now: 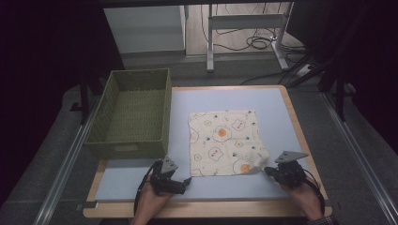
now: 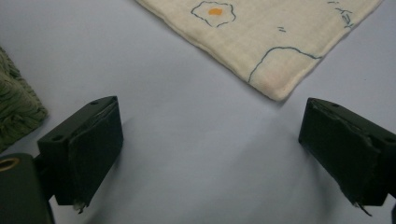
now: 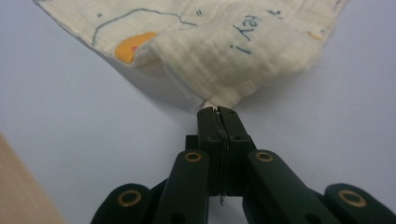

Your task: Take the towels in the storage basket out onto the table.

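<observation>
We pinch the near right corner of the cloth (image 3: 243, 51) in our right gripper (image 3: 218, 112), jaws clamped together; our left gripper (image 2: 210, 140) stands wide, the cloth's other near corner just ahead, untouched

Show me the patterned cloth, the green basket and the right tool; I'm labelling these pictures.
patterned cloth (image 1: 225, 140), high view, its middle.
green basket (image 1: 105, 99), high view, left wall.
right tool (image 3: 218, 112), right gripper view, tips shut on the cloth's corner.
</observation>
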Tool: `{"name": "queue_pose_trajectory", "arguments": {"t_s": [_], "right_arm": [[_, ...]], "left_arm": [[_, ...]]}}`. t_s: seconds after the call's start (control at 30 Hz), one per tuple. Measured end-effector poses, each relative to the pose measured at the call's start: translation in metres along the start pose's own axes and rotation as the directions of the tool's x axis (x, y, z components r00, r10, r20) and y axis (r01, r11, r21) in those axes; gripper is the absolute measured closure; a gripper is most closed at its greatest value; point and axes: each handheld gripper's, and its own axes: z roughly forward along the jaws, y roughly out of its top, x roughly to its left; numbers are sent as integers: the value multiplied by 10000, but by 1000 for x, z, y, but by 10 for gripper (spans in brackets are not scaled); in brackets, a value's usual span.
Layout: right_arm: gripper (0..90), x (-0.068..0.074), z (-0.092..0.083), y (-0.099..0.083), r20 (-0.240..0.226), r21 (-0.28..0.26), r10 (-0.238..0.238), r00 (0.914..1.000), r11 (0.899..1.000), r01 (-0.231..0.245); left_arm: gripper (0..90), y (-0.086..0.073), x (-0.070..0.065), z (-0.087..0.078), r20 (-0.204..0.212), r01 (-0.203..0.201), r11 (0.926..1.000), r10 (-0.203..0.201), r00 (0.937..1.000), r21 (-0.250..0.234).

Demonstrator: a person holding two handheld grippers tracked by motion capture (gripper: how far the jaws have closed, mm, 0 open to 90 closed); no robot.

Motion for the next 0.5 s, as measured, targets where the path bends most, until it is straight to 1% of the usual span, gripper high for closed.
{"name": "queue_pose_trajectory", "arguments": {"t_s": [0.1,0.17,0.23,0.3,0.4,0.47,0.5], "right_arm": [[891,-1,-19,-4,70,-162,107,9999,9998,-106],[885,-3,-29,-10,4,-44,281,9996,9996,-281],[865,-4,-32,-15,-134,71,486,9987,9988,-485],[777,-5,-32,-22,-375,154,673,9970,9977,-668],[729,-8,-34,-24,-159,50,708,9974,9975,-707],[705,-12,-36,-20,-107,-164,751,9971,9970,-753],[694,-14,-37,-17,-50,-252,737,9973,9970,-738]], "left_arm": [[66,0,0,0,1,-3,10000,3,10000,5],[66,0,0,0,-2,-8,10000,8,10000,5],[66,0,0,0,0,-19,10000,19,10000,28],[65,1,0,0,34,-68,9999,67,10000,75],[64,2,0,-1,101,-131,9997,129,9999,190],[72,2,1,-2,111,-90,9997,87,9999,232],[93,3,1,-3,95,-52,9997,50,9999,243]]}}
